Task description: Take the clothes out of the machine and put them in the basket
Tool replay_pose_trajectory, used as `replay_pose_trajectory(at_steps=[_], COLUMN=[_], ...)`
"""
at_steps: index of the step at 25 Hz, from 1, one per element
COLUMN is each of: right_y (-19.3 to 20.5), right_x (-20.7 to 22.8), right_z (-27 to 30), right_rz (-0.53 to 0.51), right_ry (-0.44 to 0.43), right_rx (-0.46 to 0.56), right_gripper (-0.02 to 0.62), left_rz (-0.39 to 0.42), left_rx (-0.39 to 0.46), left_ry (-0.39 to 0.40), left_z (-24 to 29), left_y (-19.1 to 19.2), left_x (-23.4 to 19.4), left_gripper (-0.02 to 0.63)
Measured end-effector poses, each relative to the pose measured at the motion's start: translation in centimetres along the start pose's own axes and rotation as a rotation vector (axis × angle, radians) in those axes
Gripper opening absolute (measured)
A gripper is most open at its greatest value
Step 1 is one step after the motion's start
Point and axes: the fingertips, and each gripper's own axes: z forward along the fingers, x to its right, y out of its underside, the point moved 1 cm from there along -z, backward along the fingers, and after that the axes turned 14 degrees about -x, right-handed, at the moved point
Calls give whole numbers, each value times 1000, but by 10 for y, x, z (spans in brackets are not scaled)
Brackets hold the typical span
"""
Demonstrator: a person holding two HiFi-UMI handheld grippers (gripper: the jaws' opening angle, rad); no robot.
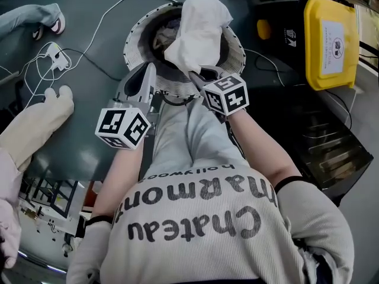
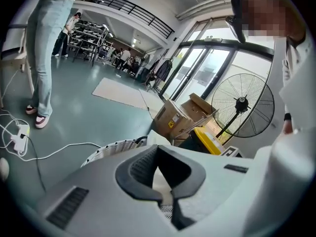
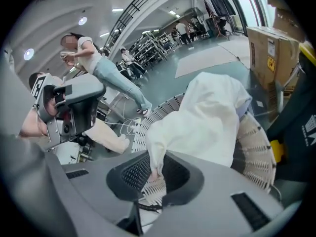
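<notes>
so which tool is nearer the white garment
Right. The right tool is clamped on the white garment's lower edge, holding it above the laundry basket. The left tool points at the basket's near rim, beside the garment, apparently not touching it.

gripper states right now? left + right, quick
Left gripper: closed, nothing in it.
Right gripper: closed on the white cloth.
</notes>
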Motion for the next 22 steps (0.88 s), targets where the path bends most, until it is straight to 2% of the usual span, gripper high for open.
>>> replay_pose_trajectory(at_steps=[5,11,16,22], right_y=[31,49,41,25], right_x=[-5,-4,16,32], right_z=[28,47,56,65], right_rz=[50,76,108,98], right_ry=[-37,-48,-10,2], right_rx=[-100,-162,-180,-166], right_gripper=[69,69,69,69], left_rz=[-10,-16,-34,-57], left_rx=[-9,-5,-14,-22], left_ry=[14,18,11,1], left_z=[0,-1,-1,5], left_y=[6,14,22,34], left_x=[-13,-22,-34,-45], left_gripper=[8,8,8,8])
